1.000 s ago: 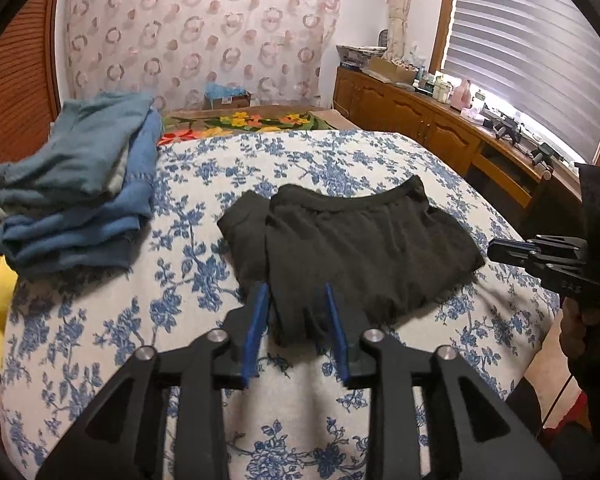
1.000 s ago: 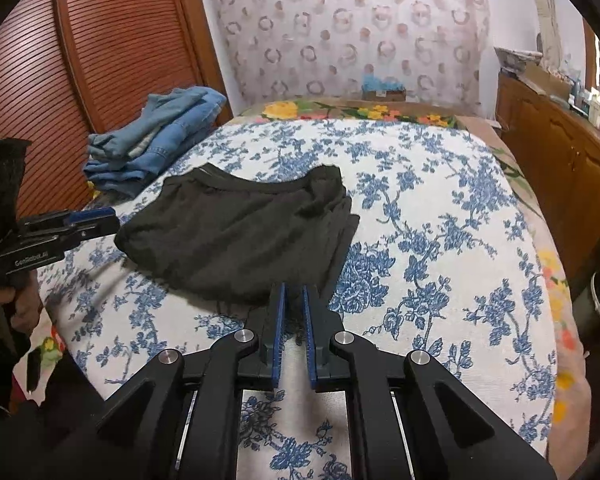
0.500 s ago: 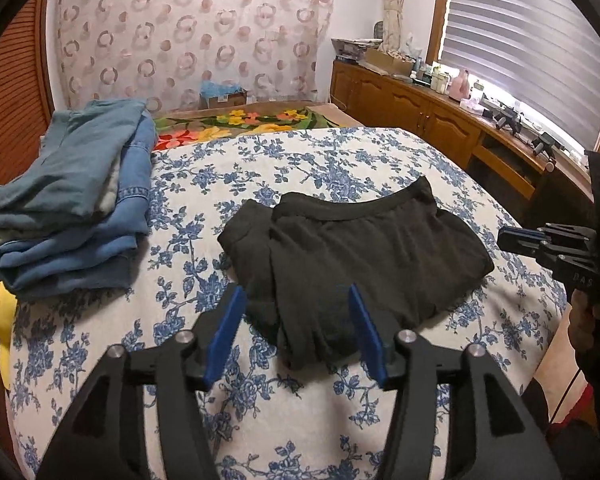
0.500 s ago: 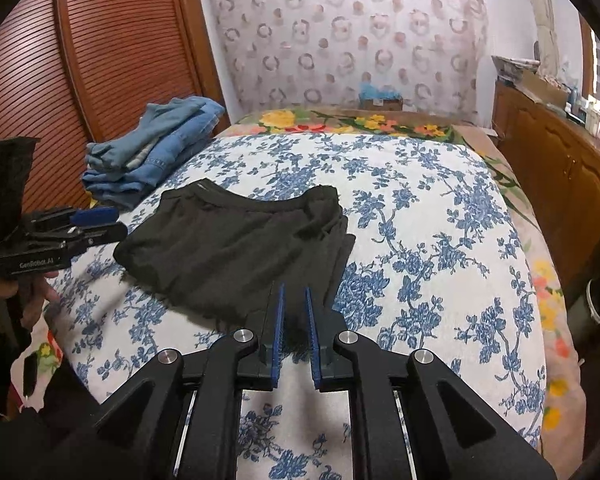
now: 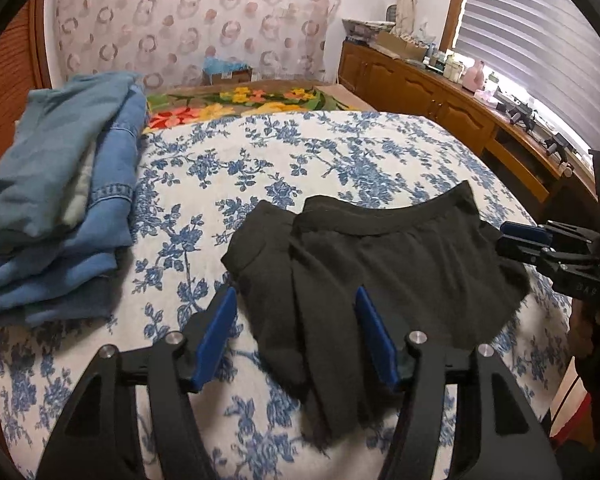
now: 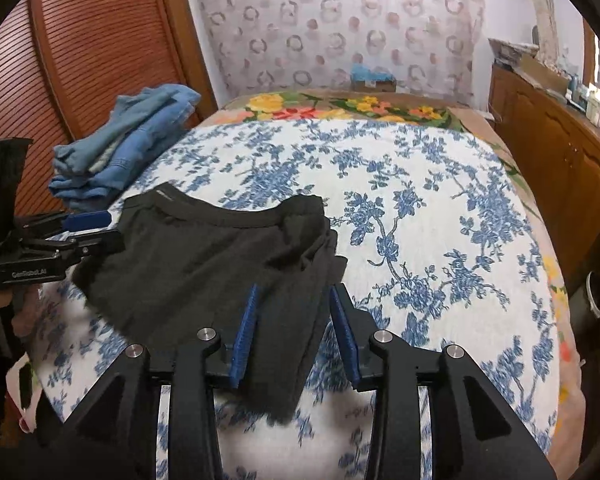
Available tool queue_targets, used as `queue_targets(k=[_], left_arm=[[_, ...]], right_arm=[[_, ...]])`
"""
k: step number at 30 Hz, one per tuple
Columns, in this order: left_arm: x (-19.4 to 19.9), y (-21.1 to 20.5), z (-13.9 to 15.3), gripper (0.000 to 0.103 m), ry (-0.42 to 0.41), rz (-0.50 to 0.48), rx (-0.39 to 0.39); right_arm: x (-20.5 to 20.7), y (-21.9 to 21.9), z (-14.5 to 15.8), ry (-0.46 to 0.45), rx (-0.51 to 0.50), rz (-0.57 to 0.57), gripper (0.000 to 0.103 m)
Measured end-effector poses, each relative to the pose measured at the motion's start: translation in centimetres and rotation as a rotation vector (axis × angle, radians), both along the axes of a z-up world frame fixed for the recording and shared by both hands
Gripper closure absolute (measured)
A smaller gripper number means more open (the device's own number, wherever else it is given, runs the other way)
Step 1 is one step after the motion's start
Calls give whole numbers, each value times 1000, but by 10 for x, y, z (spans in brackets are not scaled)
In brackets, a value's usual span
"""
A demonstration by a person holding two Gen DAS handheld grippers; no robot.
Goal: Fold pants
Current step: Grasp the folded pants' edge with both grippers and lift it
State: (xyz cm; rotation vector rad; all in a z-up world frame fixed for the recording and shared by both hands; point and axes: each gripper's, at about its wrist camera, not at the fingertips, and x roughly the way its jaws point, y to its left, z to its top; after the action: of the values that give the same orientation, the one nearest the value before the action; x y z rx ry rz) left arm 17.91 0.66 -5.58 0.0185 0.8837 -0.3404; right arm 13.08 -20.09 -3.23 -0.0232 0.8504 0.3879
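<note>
Black pants (image 5: 380, 264) lie folded on the flowered bed cover (image 5: 300, 160), waistband at the far side. My left gripper (image 5: 296, 312) hovers over their near left part. Its jaws are opening, and cloth lies below and between the blue pads (image 5: 220, 328) without being pressed. My right gripper (image 6: 294, 312) is over the near right part of the pants (image 6: 204, 256); its jaws are opening too, with the cloth loose between them. Each gripper shows in the other's view: the right gripper (image 5: 520, 240) at the pants' right edge, the left gripper (image 6: 92, 232) at their left edge.
A stack of folded blue jeans (image 5: 60, 200) sits on the bed's far left (image 6: 128, 148). A bright flowered blanket (image 5: 240, 100) lies beyond the cover. Wooden cabinets (image 6: 560, 160) run along the right side, and a slatted wooden door (image 6: 100, 60) stands on the left.
Both pairs of jaws have opened; the right pair was nearly shut at the pants' near edge. The pants' near edge now reaches under and past both sets of pads.
</note>
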Motion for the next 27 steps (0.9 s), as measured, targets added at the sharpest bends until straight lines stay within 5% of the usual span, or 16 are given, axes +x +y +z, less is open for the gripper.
queue_targets(k=[8, 27], left_arm=[[20, -3, -16, 42, 48, 12, 12], [20, -8, -20, 38, 4, 22, 42]], right_arm=[[24, -4, -11, 49, -5, -24, 66], [27, 6, -18, 44, -55, -16, 66]])
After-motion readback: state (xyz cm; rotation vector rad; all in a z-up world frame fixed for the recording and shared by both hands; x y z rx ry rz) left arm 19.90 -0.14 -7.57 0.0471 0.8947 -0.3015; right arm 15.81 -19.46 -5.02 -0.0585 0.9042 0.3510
